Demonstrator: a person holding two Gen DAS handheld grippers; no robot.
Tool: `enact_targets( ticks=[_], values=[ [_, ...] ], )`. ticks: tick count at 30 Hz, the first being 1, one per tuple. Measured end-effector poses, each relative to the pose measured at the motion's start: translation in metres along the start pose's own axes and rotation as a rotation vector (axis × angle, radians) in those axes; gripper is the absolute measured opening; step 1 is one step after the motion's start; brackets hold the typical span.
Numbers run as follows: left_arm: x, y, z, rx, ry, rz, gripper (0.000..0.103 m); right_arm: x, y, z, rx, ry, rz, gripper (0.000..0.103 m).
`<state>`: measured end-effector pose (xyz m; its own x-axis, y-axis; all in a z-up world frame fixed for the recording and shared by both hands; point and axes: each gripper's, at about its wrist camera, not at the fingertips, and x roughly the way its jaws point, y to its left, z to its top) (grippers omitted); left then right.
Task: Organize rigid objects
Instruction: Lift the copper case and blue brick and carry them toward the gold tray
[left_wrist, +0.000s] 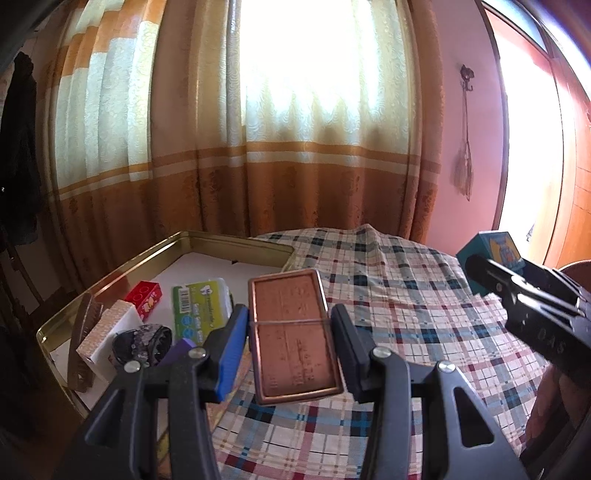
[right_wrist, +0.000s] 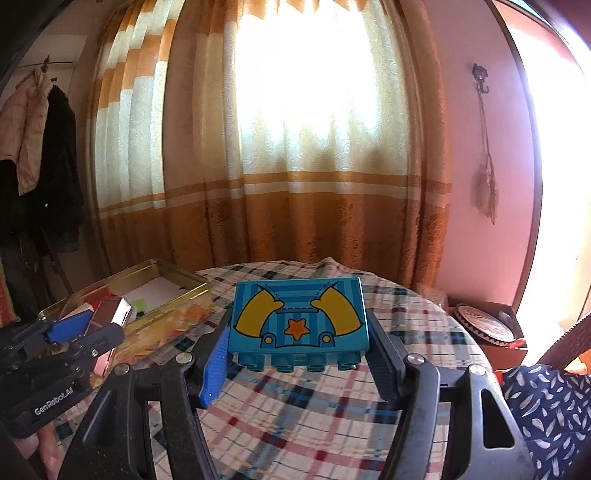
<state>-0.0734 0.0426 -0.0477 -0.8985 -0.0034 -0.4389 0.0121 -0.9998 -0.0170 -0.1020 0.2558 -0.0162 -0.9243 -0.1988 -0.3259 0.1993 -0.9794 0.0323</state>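
Note:
My left gripper (left_wrist: 290, 328) is shut on a flat copper-coloured metal case (left_wrist: 293, 332) and holds it above the plaid tablecloth, just right of the gold tin tray (left_wrist: 236, 242). My right gripper (right_wrist: 299, 339) is shut on a blue toy block (right_wrist: 299, 315) printed with yellow mittens and an orange star, held above the table's middle. In the left wrist view the right gripper (left_wrist: 476, 275) and its block (left_wrist: 496, 247) show at the far right. In the right wrist view the left gripper (right_wrist: 86, 330) and the case (right_wrist: 110, 312) show at the left, beside the tray (right_wrist: 173, 271).
The tray holds a red block (left_wrist: 144, 298), a green-labelled white box (left_wrist: 201, 308), a patterned white box (left_wrist: 107, 334), a dark round item (left_wrist: 142, 343) and a brown comb-like piece (left_wrist: 85, 339). A plaid cloth (left_wrist: 406, 314) covers the round table. Curtains hang behind. A low stand with a plate (right_wrist: 487, 325) is at right.

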Motion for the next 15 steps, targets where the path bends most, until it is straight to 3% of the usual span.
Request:
enact_targets(
  ticks=[15],
  values=[
    [-0.004,0.024,0.002,-0.039,-0.016,0.030,0.046,-0.008,0.043,-0.004,-0.057,-0.006,0.092,0.067]
  ],
)
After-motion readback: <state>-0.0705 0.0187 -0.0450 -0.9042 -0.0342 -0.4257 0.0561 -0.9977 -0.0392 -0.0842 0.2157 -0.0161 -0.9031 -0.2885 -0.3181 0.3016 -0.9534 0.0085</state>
